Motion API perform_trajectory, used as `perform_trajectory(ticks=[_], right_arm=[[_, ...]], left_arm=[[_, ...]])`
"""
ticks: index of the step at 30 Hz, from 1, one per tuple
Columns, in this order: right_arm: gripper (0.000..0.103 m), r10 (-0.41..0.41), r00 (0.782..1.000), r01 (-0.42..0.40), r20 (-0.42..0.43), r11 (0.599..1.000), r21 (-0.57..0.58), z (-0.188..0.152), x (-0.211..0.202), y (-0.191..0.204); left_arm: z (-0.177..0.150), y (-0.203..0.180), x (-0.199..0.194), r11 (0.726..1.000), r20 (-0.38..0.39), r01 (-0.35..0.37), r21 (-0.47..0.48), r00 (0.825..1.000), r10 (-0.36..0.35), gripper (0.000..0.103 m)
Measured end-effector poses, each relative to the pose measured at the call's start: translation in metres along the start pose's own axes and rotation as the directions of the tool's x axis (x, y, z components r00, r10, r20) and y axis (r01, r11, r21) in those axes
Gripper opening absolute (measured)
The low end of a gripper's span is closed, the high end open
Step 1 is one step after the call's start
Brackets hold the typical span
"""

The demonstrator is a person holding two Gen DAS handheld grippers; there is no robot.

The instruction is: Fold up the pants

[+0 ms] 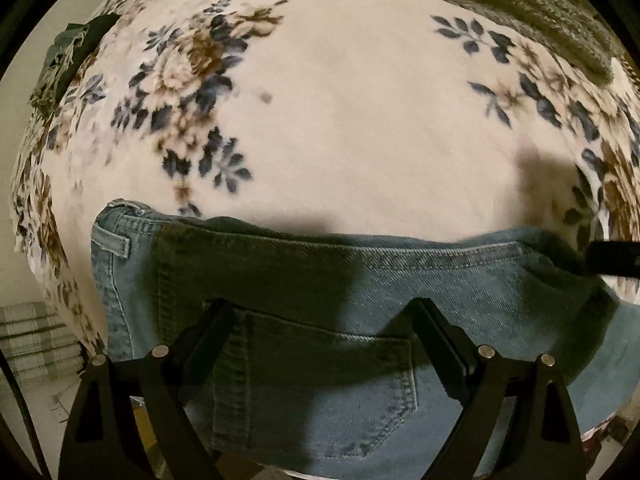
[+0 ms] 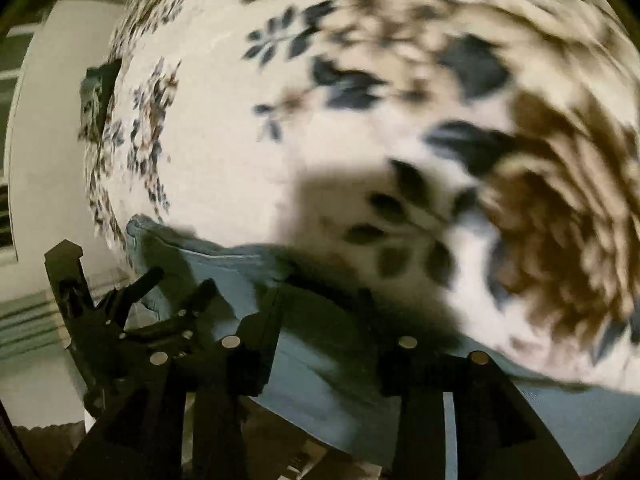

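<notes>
Light blue denim pants (image 1: 360, 280) lie on a floral blanket, waistband toward the far side, back pocket (image 1: 328, 380) between my left fingers. My left gripper (image 1: 320, 308) is open, its jaws spread wide just over the pants near the pocket. In the right wrist view the pants (image 2: 304, 360) run along the near edge of the bed. My right gripper (image 2: 320, 300) is open over the denim edge, in shadow and blurred. The left gripper (image 2: 160, 292) also shows at the lower left of that view. A black tip of the right gripper (image 1: 612, 258) shows at the left view's right edge.
The cream blanket (image 1: 360, 120) with blue and brown flowers covers the bed. An olive fuzzy blanket (image 1: 520, 8) lies at the far right. A dark green cloth (image 1: 68, 64) hangs at the bed's left edge. A striped floor or rug (image 1: 32, 336) lies beyond the left edge.
</notes>
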State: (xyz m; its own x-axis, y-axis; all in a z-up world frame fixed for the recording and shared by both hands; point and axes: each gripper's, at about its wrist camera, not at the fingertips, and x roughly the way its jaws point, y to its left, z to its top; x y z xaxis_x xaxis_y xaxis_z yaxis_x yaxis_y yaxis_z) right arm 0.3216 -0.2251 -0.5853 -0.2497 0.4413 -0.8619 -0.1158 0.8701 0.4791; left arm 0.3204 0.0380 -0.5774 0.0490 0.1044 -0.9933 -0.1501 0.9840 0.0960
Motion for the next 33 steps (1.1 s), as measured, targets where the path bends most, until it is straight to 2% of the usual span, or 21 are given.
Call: perform_trajectory(ticks=[3,4,5,6,7,10,13,16,18,19,21,23,24,27,28,29,31,33], right_arm=[[0.04,-0.043,0.995,0.035,-0.088,0.996,-0.083,0.014,0.036,0.027],[0.038,-0.095,0.988,0.08,-0.122,0.989,-0.121,0.017,0.051,0.035],[0.023,-0.133,0.983,0.113,-0.129,0.982,-0.151,0.017,0.06,0.04],[0.012,-0.145,0.981,0.123,-0.128,0.979,-0.163,0.016,0.064,0.042],[0.01,-0.154,0.983,0.138,-0.103,0.979,-0.147,0.017,0.061,0.043],[0.005,-0.118,0.993,0.118,-0.011,0.992,-0.052,0.019,0.038,0.034],[0.004,-0.039,0.999,0.037,0.025,0.996,0.077,0.016,0.031,0.014],[0.005,0.055,0.997,-0.067,0.06,0.975,0.21,0.016,0.035,-0.008],[0.006,0.096,0.992,-0.111,0.077,0.967,0.228,0.014,0.037,-0.013],[0.01,0.117,0.988,-0.137,0.1,0.965,0.224,0.011,0.031,-0.015],[0.027,0.119,0.98,-0.151,0.158,0.966,0.211,0.001,0.008,-0.022],[0.067,0.113,0.966,-0.166,0.232,0.96,0.223,-0.007,-0.007,-0.021],[0.071,0.09,0.961,-0.154,0.26,0.96,0.235,-0.016,-0.018,-0.026],[0.075,0.0,0.936,-0.109,0.351,0.951,0.29,-0.055,-0.05,-0.045],[0.083,-0.025,0.926,-0.104,0.376,0.942,0.318,-0.069,-0.061,-0.056],[0.088,-0.054,0.91,-0.103,0.41,0.931,0.349,-0.086,-0.069,-0.068],[0.09,-0.125,0.876,-0.088,0.466,0.908,0.41,-0.124,-0.089,-0.097],[0.093,-0.161,0.855,-0.108,0.493,0.875,0.472,-0.16,-0.098,-0.122]], left_arm=[[0.007,0.007,0.004,1.0,-0.002,0.001,-0.009,1.0,-0.001,0.092],[0.008,0.006,0.004,1.0,0.0,0.0,-0.008,1.0,0.0,0.092],[0.008,0.015,0.002,1.0,-0.001,0.003,-0.006,1.0,-0.003,0.092],[0.0,0.014,-0.002,1.0,-0.001,0.005,-0.005,1.0,-0.005,0.092],[0.0,0.013,-0.003,1.0,-0.001,0.007,-0.003,1.0,-0.007,0.092],[-0.003,0.01,-0.006,1.0,0.003,0.013,-0.004,1.0,-0.013,0.092],[-0.01,0.005,-0.008,1.0,0.005,0.013,-0.005,1.0,-0.013,0.092],[-0.015,0.003,-0.01,1.0,0.006,0.004,0.001,1.0,-0.004,0.092],[-0.018,0.001,-0.014,1.0,0.01,0.011,0.003,1.0,-0.011,0.092],[-0.019,-0.002,-0.018,1.0,0.013,0.015,0.008,1.0,-0.015,0.092],[-0.02,-0.008,-0.026,1.0,0.026,0.019,0.024,0.999,-0.019,0.092],[-0.022,-0.015,-0.036,0.999,0.041,0.023,0.039,0.999,-0.025,0.092],[-0.023,-0.021,-0.042,0.998,0.05,0.028,0.048,0.998,-0.031,0.092],[-0.025,-0.045,-0.062,0.996,0.077,0.043,0.084,0.996,-0.049,0.092],[-0.027,-0.056,-0.071,0.994,0.09,0.047,0.103,0.994,-0.056,0.092],[-0.028,-0.065,-0.076,0.992,0.097,0.05,0.117,0.993,-0.062,0.092],[-0.032,-0.091,-0.09,0.986,0.111,0.06,0.156,0.991,-0.078,0.092],[-0.035,-0.114,-0.099,0.98,0.121,0.067,0.189,0.988,-0.091,0.092]])
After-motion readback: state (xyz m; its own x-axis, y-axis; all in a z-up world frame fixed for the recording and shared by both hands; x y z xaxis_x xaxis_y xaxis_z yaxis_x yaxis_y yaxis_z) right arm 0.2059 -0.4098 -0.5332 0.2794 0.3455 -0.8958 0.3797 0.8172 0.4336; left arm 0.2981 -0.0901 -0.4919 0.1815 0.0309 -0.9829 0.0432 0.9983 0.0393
